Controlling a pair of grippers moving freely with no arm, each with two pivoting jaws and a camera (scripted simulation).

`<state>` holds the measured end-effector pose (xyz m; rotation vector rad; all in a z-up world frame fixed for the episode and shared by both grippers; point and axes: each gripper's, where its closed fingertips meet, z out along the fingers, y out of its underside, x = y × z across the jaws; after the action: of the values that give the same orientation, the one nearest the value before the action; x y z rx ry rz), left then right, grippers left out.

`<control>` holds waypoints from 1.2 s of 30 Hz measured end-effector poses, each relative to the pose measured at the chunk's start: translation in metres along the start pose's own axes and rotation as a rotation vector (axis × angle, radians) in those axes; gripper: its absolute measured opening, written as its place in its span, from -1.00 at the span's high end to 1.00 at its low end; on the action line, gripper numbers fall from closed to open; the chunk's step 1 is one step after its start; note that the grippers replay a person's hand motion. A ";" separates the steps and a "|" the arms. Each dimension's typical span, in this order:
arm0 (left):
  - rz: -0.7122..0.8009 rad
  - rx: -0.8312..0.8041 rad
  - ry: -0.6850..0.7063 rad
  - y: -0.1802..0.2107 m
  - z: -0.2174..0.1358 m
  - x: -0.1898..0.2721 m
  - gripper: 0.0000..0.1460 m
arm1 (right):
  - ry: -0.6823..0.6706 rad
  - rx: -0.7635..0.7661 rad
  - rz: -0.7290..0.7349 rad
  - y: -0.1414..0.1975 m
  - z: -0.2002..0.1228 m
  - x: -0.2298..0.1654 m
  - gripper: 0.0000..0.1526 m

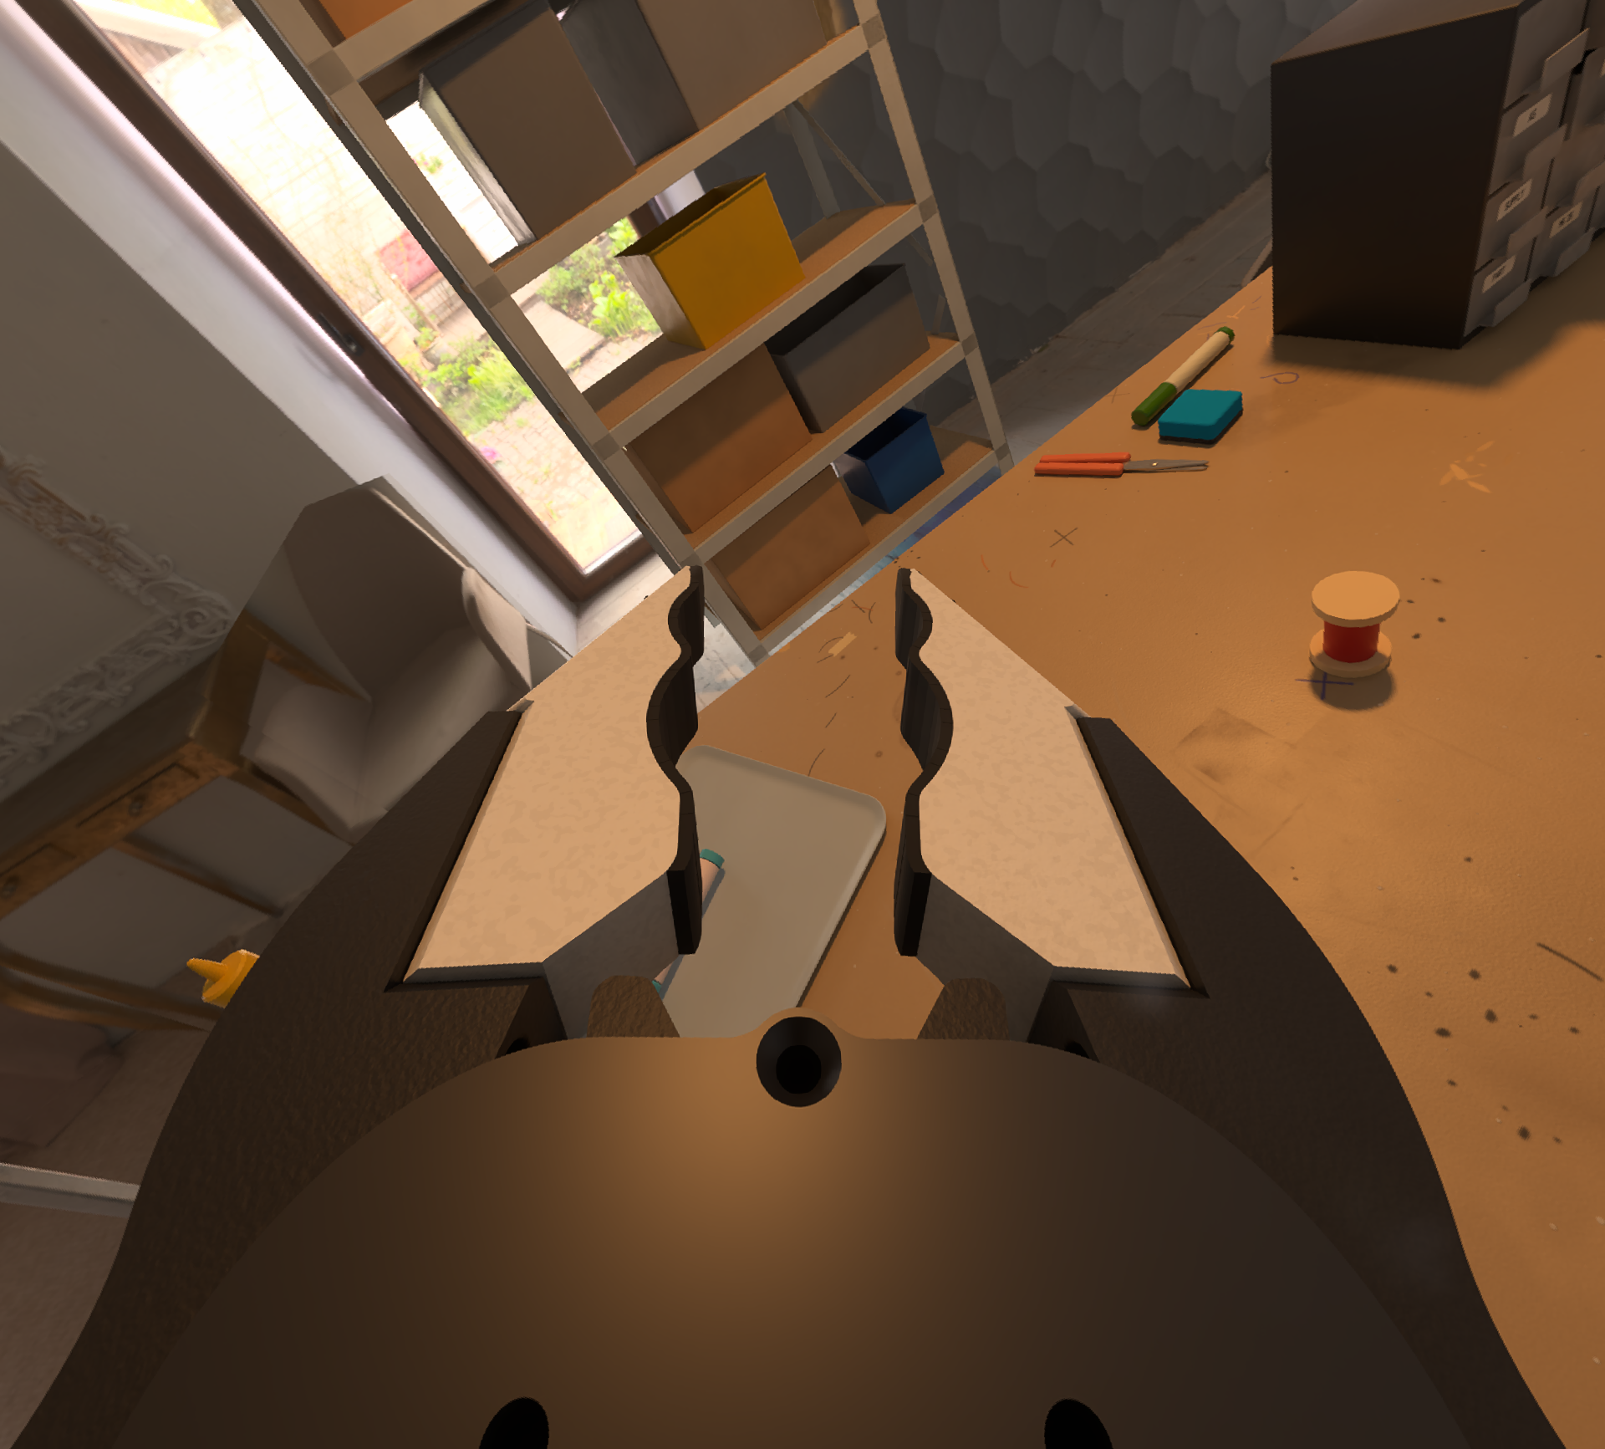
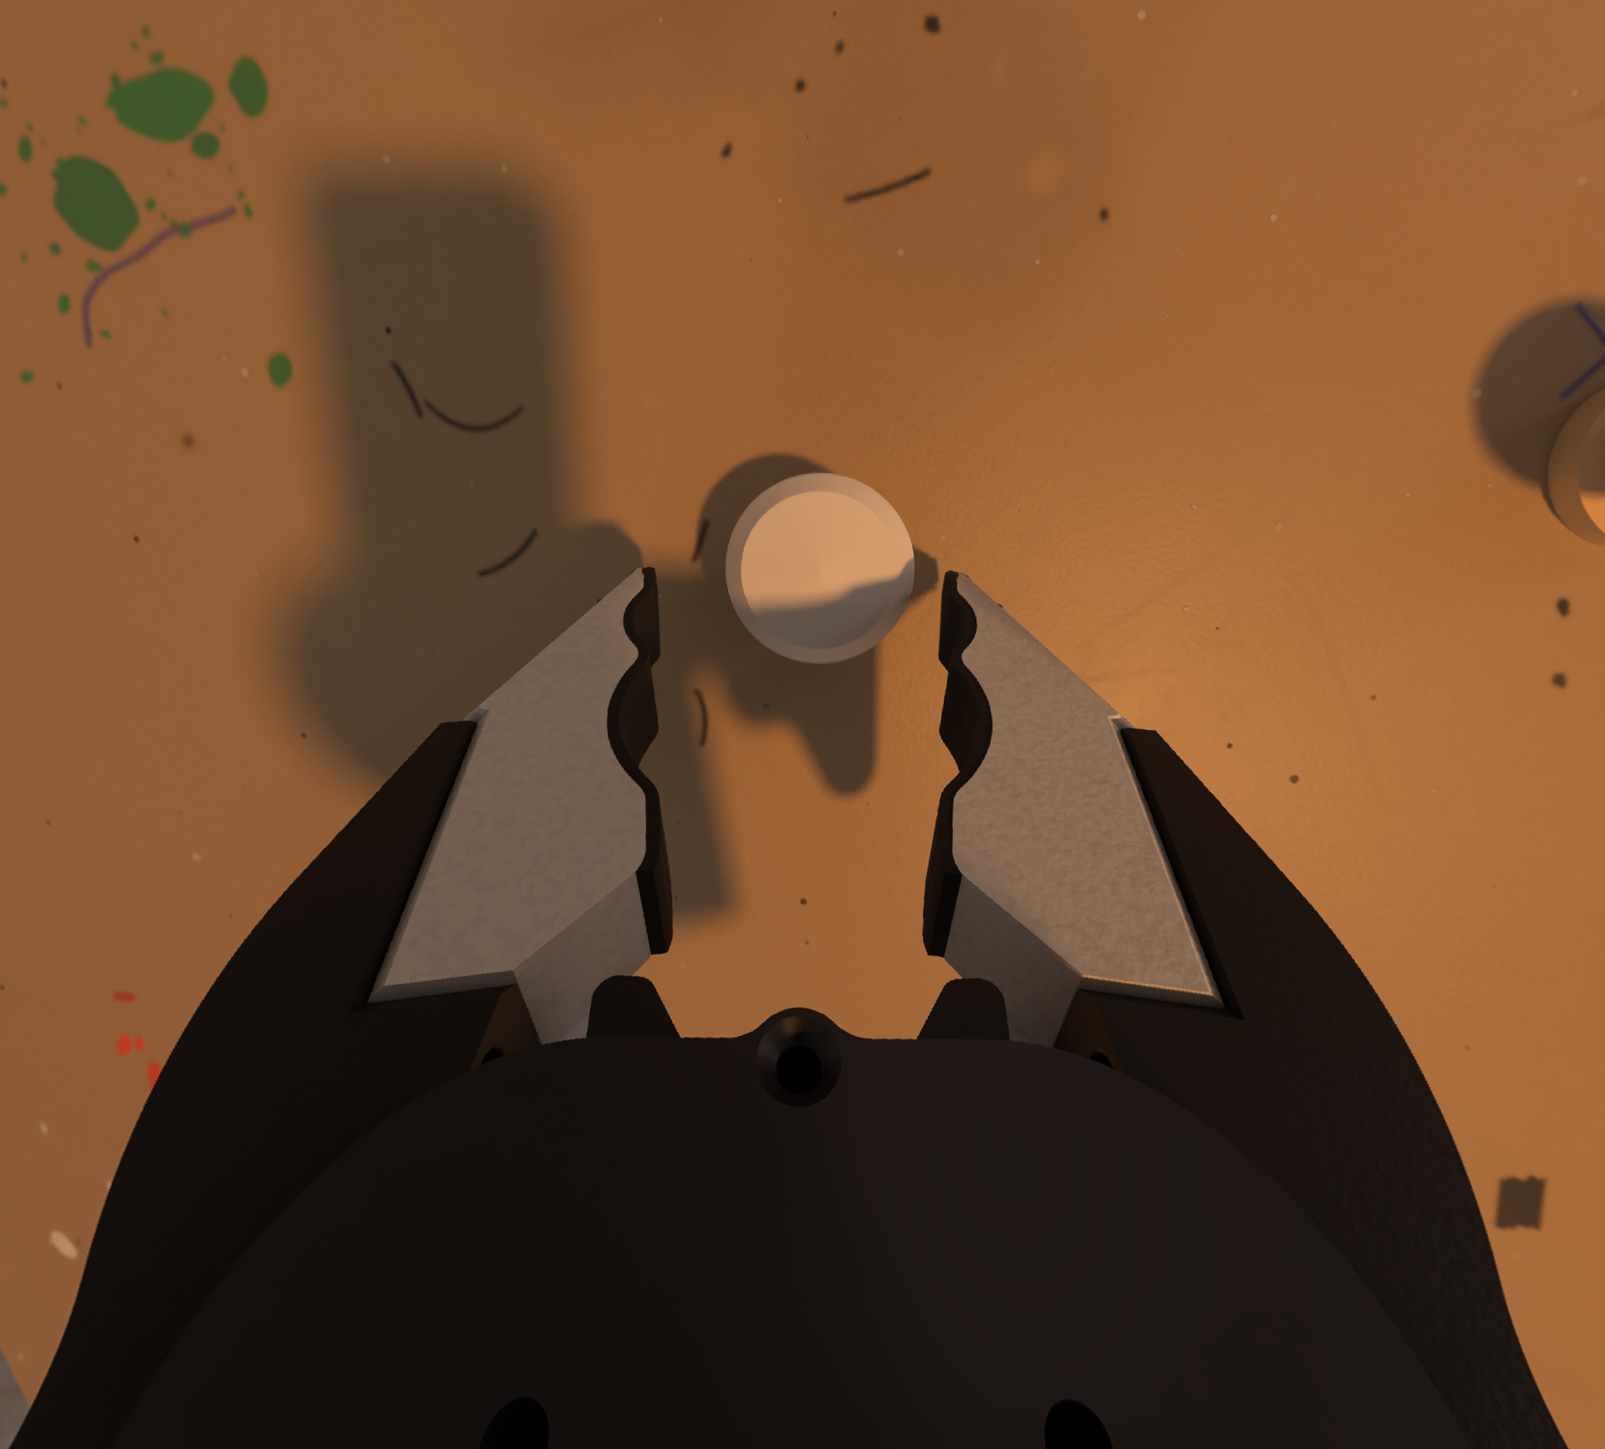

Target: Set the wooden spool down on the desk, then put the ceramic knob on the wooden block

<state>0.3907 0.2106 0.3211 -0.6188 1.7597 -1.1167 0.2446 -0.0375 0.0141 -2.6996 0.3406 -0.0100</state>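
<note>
**Spool on the desk, knob under the right gripper**

The spool [image 1: 1352, 625] stands upright on the desk [image 1: 1303, 886] – red thread between two pale wooden flanges – well off to the right of the left gripper [image 1: 797, 582] and not touched by it. The left gripper's jaws are spread apart with nothing between them. Below and between its fingers lies a pale tray [image 1: 782, 843] near the desk's edge, with a small teal-tipped thing just showing behind the left finger; what it is cannot be told.

Farther back on the desk lie orange-handled scissors [image 1: 1116, 465], a teal eraser [image 1: 1200, 414] and, just beside it, a green-capped marker [image 1: 1183, 375]. A dark drawer cabinet [image 1: 1424, 191] stands at the far right corner. Beyond the desk's edge rises a shelf [image 1: 695, 234] holding brown boxes, a yellow bin [image 1: 721, 261] and a blue bin [image 1: 894, 456].

The right gripper [image 2: 799, 582] looks straight down at the desk [image 2: 1129, 104]. Its jaws are also released, empty, and the knob [image 2: 819, 566] – a round white top seen from above – sits on the desk just ahead of the fingertips, centred between them but not gripped. The gripper's shadow falls partly across it. At the right edge of this view part of the spool [image 2: 1581, 478] shows, cut off by the frame. Green paint blotches [image 2: 156, 104] mark the desk at upper left. The block does not appear in either view.
</note>
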 end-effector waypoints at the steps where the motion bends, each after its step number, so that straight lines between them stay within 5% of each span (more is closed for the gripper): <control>1: -0.001 0.000 0.000 0.000 0.000 0.000 0.40 | 0.000 0.012 0.008 -0.002 0.001 0.000 0.17; 6: -0.004 0.001 -0.003 0.001 -0.001 -0.002 0.40 | 0.019 0.032 0.036 0.000 0.000 0.003 0.45; 12: -0.004 0.003 -0.003 0.000 -0.002 -0.001 0.40 | 0.079 0.063 0.095 0.021 -0.030 0.017 0.45; 20: 0.014 -0.014 0.009 0.000 0.003 0.006 0.39 | 0.294 -0.040 0.362 0.126 -0.095 0.065 0.45; 27: 0.038 -0.036 0.025 -0.001 0.010 0.016 0.40 | 0.306 -0.050 0.543 0.175 -0.098 0.070 0.45; 28: 0.042 -0.040 0.028 0.000 0.011 0.018 0.40 | 0.320 -0.063 0.549 0.177 -0.098 0.071 0.44; 31: 0.050 -0.048 0.030 0.000 0.013 0.020 0.40 | 0.321 -0.024 0.507 0.164 -0.096 0.068 -0.07; 36: 0.059 -0.062 0.035 0.001 0.017 0.023 0.39 | 0.218 0.040 0.368 0.119 -0.077 0.045 0.04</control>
<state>0.3954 0.1861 0.3071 -0.5836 1.8366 -1.0417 0.2556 -0.1840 0.0339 -2.5600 0.8872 -0.2024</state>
